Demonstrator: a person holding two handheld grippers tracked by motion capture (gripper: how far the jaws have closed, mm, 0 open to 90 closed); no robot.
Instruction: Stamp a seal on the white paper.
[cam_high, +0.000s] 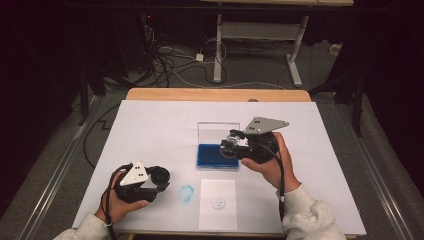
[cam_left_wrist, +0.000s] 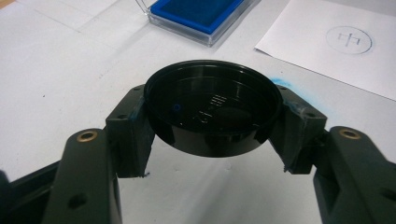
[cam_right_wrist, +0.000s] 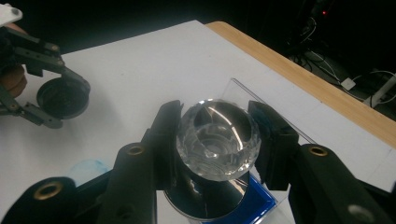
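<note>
My right gripper (cam_high: 231, 146) is shut on a round stamp (cam_right_wrist: 217, 137) with a clear faceted knob and a shiny metal body. It hangs just above the blue ink pad (cam_high: 210, 156), whose clear lid (cam_high: 217, 131) stands open behind it. My left gripper (cam_left_wrist: 214, 125) is shut on a black round cap (cam_left_wrist: 212, 107), held hollow side up, low over the white table cover near the front left. A white paper (cam_high: 218, 205) with a round stamped mark (cam_high: 218, 202) lies at the front middle. The left gripper and cap (cam_right_wrist: 61, 98) also sit far left in the right gripper view.
A blue ink smudge (cam_high: 186, 194) marks the white cover (cam_high: 150, 130) between the cap and the paper. The table's wooden edge (cam_high: 215, 94) runs along the far side. Beyond it lie floor cables (cam_high: 165, 60) and a desk frame (cam_high: 295, 55).
</note>
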